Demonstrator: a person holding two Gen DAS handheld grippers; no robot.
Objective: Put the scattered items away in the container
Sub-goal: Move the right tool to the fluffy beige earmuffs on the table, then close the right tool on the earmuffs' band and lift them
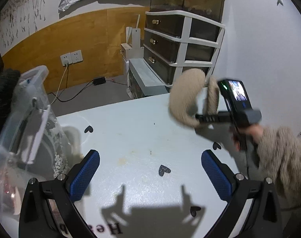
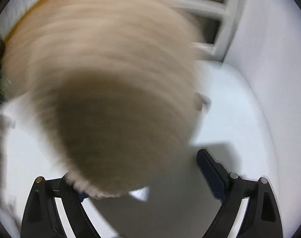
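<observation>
Beige fluffy earmuffs (image 1: 185,99) hang above the white table (image 1: 134,130) at the right, on my right gripper (image 1: 202,117). In the right wrist view the earmuffs (image 2: 103,83) are blurred, fill most of the frame and cover the left finger; the right finger (image 2: 210,170) stands wide apart from them. My right gripper (image 2: 142,178) looks open, with the earmuffs resting against its left side. My left gripper (image 1: 150,176) is open and empty low over the table. A clear plastic container (image 1: 25,138) with items inside stands at the left.
Small black heart stickers (image 1: 164,170) dot the table. A white drawer unit (image 1: 182,45) with a glass tank on top stands behind the table's far edge. A grey box (image 1: 146,79) sits beside it. Wall sockets (image 1: 71,57) and cables lie beyond.
</observation>
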